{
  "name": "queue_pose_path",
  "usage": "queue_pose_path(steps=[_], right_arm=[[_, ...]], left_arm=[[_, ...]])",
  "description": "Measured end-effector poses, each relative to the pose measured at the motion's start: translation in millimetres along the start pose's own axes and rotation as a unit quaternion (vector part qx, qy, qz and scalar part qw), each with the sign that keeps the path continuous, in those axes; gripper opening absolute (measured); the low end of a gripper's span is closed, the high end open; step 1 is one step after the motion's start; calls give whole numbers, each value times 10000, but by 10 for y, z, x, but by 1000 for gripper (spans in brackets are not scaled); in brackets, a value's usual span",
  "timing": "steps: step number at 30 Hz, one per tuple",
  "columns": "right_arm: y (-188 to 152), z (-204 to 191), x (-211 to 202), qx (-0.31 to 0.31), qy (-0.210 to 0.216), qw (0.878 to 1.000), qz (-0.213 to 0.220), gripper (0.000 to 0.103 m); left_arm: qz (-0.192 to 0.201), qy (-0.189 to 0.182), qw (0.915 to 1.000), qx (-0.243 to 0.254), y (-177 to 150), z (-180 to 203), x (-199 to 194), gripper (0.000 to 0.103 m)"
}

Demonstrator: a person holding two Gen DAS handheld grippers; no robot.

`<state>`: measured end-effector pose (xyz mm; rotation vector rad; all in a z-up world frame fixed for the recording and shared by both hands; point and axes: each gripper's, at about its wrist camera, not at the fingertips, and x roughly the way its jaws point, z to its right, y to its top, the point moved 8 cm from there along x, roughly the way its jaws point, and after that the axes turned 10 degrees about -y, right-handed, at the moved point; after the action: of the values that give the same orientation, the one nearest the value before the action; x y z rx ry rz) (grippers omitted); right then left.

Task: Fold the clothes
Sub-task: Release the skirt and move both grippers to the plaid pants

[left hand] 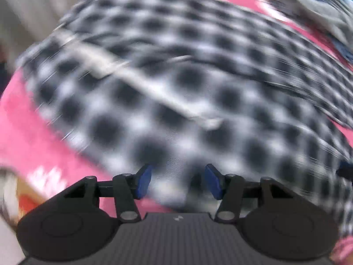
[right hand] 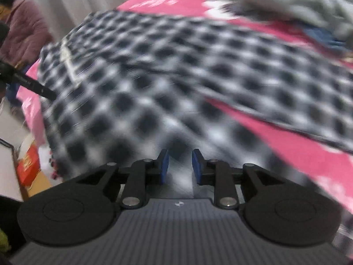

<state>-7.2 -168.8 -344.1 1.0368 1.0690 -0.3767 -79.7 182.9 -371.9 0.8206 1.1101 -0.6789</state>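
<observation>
Black-and-white checked fabric garment (left hand: 176,70) spread flat over pink printed bedcover (left hand: 28,137), ready for folding. Left gripper (left hand: 178,181) jaws held apart above cloth; right gripper (right hand: 180,165) likewise parted, nothing clamped. Frames blurred.

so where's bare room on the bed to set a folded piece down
Bare pink bedcover shows between the checked shirt and its spread sleeve, and in a strip beyond the shirt. The far right is crowded by the grey clothes pile. Both views are blurred.
</observation>
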Motion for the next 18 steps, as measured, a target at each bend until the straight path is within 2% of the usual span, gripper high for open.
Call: queue_pose_path(steps=[3,6,10,12,14,15,18], right_arm=[[-51,-363,152,-389,103,9992,-53,23],[-102,-725,304,-776,205,9967,-106,29],[-586,-382,35,-147,-296,9976,-612,42],[-903,-89,-145,320,-826,9906,-1043,45],[-1225,234,-309,1134,-1286,9725,-1578,45],[-1315,359,-408,1741,-1300,9627,-1615,45],[-1513,661,-667,3406,-1212,9191,-1570,45]], left_arm=[[104,75,9984,-555,-166,-269,2,55],[213,63,9951,-967,-333,-449,-1,57],[405,-63,9887,-1441,-443,-666,-2,57],[632,-115,9844,-1637,-412,-763,-38,57],[862,-241,9784,-1864,-336,-855,-64,57],[991,-318,9747,-1977,-283,-900,-70,57],[1442,-457,9638,-2197,-111,-1016,-92,56]])
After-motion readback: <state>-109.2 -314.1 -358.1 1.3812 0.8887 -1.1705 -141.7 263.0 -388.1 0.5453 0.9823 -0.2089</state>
